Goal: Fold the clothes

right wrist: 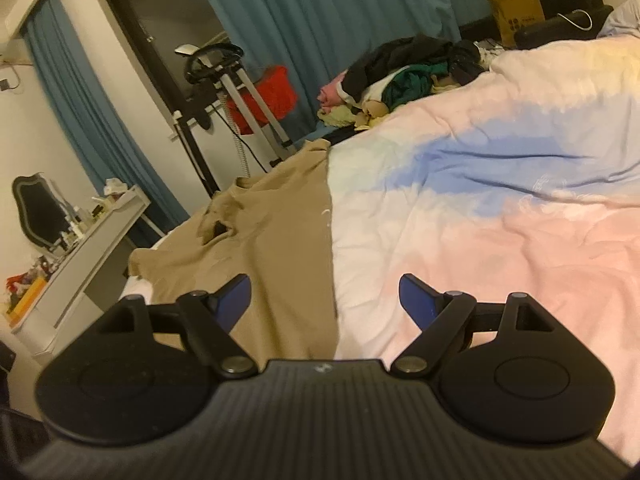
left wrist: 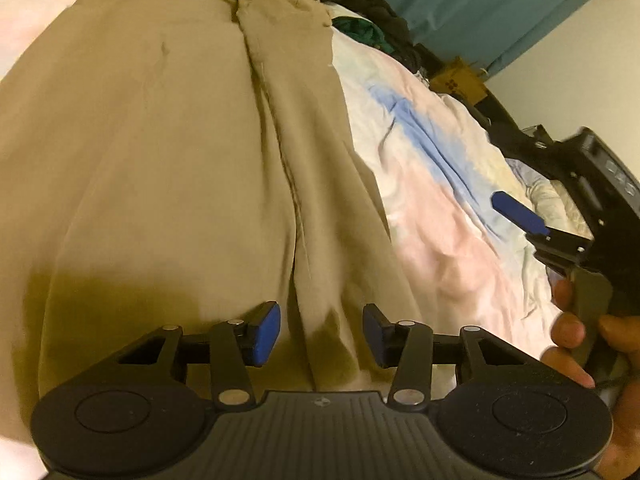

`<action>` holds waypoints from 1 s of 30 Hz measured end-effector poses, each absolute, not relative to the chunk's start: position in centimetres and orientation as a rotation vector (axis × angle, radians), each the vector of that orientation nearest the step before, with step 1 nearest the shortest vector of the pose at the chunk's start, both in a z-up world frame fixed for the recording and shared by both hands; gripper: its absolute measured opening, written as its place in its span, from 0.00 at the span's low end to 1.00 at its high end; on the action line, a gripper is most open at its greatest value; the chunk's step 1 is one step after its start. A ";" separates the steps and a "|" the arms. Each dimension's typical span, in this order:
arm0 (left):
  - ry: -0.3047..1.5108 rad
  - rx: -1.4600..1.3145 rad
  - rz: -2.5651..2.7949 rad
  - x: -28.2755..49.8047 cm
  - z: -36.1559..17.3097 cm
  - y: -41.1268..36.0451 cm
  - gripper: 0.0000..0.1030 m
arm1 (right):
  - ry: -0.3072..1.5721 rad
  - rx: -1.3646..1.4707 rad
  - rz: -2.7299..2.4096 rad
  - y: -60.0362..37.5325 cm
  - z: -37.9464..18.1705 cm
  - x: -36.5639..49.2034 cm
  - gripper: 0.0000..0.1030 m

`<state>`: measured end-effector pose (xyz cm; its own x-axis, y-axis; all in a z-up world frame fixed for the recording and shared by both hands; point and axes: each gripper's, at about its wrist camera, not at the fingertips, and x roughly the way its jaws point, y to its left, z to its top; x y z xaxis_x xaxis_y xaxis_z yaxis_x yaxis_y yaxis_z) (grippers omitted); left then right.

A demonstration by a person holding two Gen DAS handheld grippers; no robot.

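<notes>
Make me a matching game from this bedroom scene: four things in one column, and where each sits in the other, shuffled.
Things:
1. tan cotton T-shirt
2. dark heap of unfolded clothes
3. brown paper bag
4. red fabric bundle

Places:
A. behind the metal stand, by the teal curtain
B. spread flat on the near part of the pastel duvet
C. piled at the bed's far edge
D. beyond the bed, beside a black chair

Pairs: 1-B, 2-C, 3-D, 4-A
</notes>
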<state>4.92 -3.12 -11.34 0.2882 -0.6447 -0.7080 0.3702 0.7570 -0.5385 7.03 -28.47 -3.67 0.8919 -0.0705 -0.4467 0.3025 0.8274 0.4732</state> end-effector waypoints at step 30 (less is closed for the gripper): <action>0.785 -0.003 -0.555 -0.8 -6.6 0.1 0.46 | 0.401 0.430 -0.142 -24.3 -1.5 5.0 0.81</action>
<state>-0.78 0.12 -6.60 0.5723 -0.4745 -0.6688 0.4725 0.8574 -0.2039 4.96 -24.34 -1.52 0.9122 -0.0502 -0.4066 0.2174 0.9005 0.3765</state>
